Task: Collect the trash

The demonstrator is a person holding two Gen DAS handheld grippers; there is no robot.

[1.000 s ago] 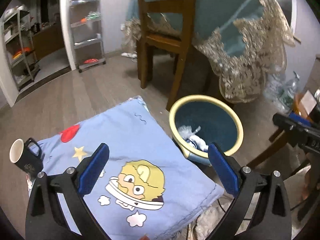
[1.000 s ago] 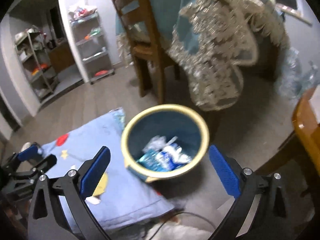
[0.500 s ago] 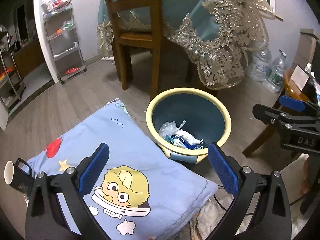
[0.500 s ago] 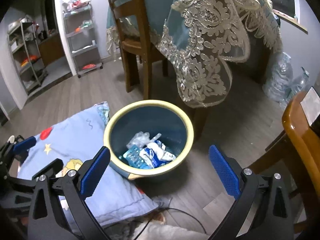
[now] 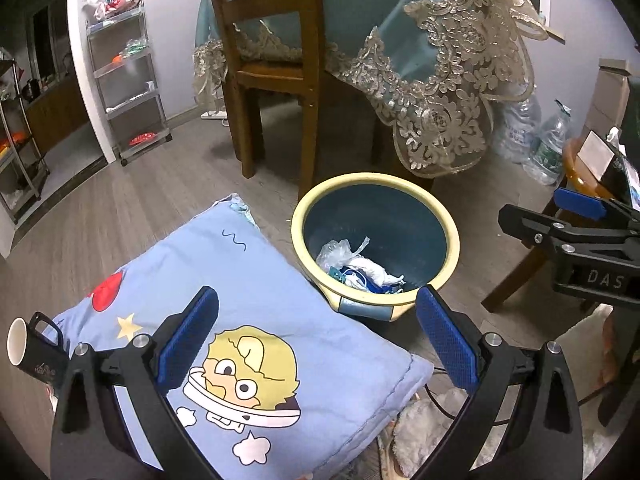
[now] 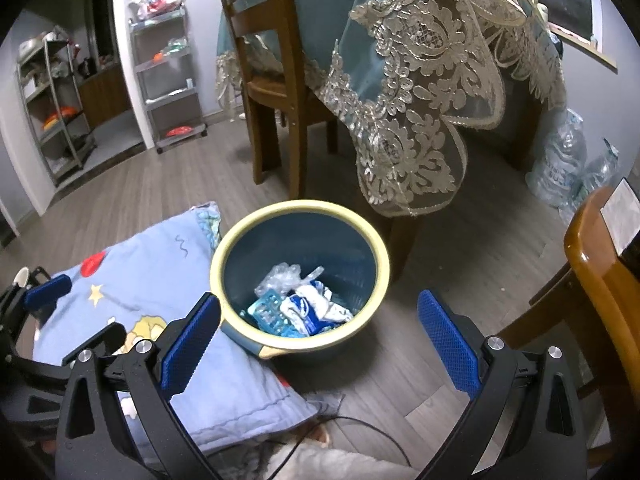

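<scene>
Both views have shifted slightly since earlier; the bin stands upright, mouth up, holding wrappers toward 6 o'clock. Left gripper and right gripper gape empty.

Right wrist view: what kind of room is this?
Likely a home dining area: a wooden chair pushed under a table draped in a teal, lace-edged tablecloth, wood-look floor, and a blue, cream-rimmed trash bin beside a cartoon-print blue cushion.
</scene>
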